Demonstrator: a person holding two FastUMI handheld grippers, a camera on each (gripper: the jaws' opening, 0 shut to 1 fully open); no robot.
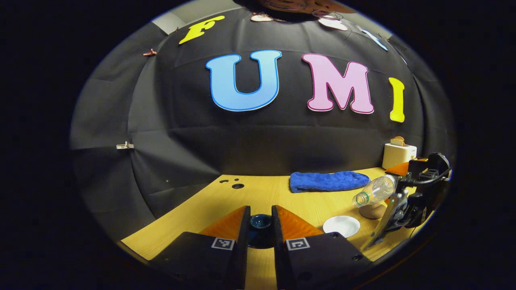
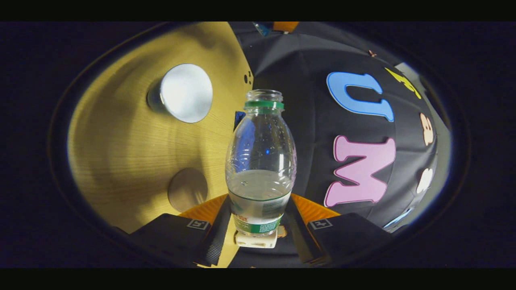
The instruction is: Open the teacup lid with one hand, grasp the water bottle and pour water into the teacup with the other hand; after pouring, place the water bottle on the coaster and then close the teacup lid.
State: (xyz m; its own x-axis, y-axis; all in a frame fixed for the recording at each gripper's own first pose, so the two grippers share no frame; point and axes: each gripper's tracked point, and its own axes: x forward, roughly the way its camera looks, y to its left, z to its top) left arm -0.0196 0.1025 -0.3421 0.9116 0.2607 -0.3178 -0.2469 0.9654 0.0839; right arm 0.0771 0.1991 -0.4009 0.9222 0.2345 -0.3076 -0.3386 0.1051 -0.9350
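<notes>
Left gripper (image 1: 260,225) pinches dark glossy round lid (image 1: 260,222). Right gripper (image 2: 258,225) clamps clear ribbed plastic bottle (image 2: 260,161), tilted sideways over white teacup (image 2: 185,92); round cork coaster (image 2: 188,189) on wood-grain tabletop (image 2: 121,153).

**Colours and patterns noted**

We record the tabletop (image 1: 266,193) as pale yellow wood with fine straight grain. The towel (image 1: 328,181) is deep blue with a nubbly pile. The teacup (image 1: 341,226) reads white; its lid (image 1: 261,221) is dark glossy blue-black. The coaster (image 2: 188,189) is dull tan. The water bottle (image 2: 261,161) is clear plastic with a green neck ring and a white label banded in green. The toaster (image 1: 398,155) is cream, its toast brown.
</notes>
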